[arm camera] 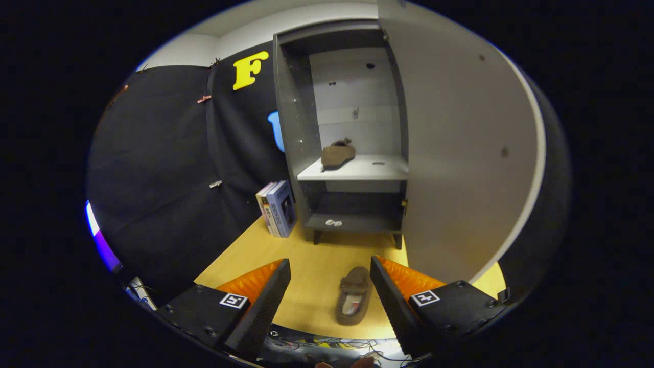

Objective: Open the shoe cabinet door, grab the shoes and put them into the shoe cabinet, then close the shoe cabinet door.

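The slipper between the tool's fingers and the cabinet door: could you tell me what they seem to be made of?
Slipper: brown, matte and soft-looking, probably suede or felt fabric. Cabinet door: smooth, flat pale panel with a faint sheen, likely laminated board. The tool is open, its fingers either side of the slipper.

The gripper (pixel 330 273) hung with fingers spread wide — empty — over a brown slipper (pixel 353 295) on the wooden counter (pixel 306 260). Beyond stood the shoe cabinet (pixel 306 128), door (pixel 460 153) open, another slipper (pixel 337 153) on its middle shelf (pixel 368 168).
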